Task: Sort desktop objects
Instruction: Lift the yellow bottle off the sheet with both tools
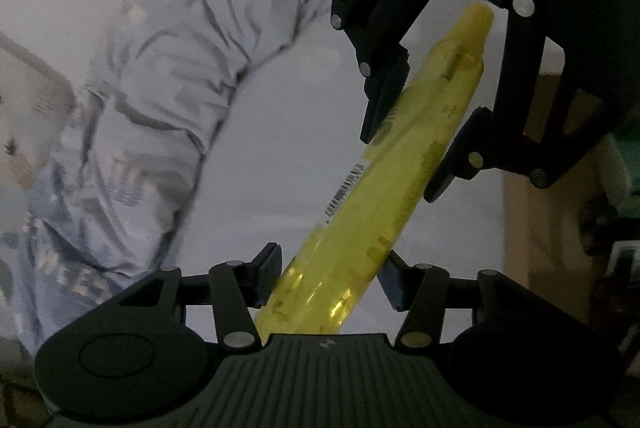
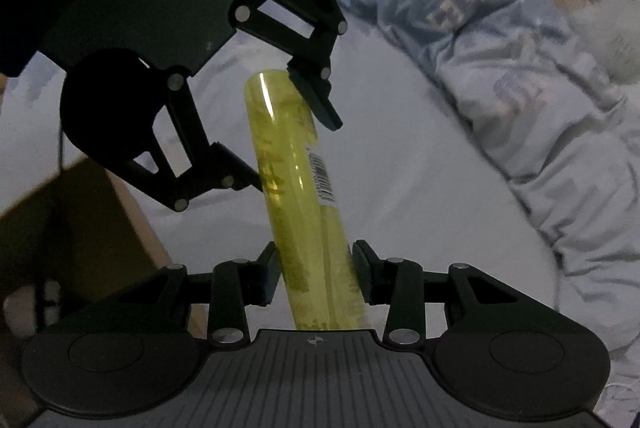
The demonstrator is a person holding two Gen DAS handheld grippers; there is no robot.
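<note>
A yellow translucent tube (image 1: pixel 372 196) with a barcode label is held in the air between both grippers. In the left wrist view my left gripper (image 1: pixel 328 274) is shut on the tube's near end, and my right gripper (image 1: pixel 416 144) clamps it farther up, below the narrow cap end. In the right wrist view my right gripper (image 2: pixel 316 276) is shut on the same tube (image 2: pixel 296 180), and my left gripper (image 2: pixel 296 144) grips its far, rounded end.
A white bed sheet (image 2: pixel 420 188) lies below. A crumpled blue-grey quilt (image 2: pixel 500 60) lies at the right of the right wrist view and in the left wrist view (image 1: pixel 160 88). A brown cardboard box (image 2: pixel 80 228) stands at the left, also in the left wrist view (image 1: pixel 552 228).
</note>
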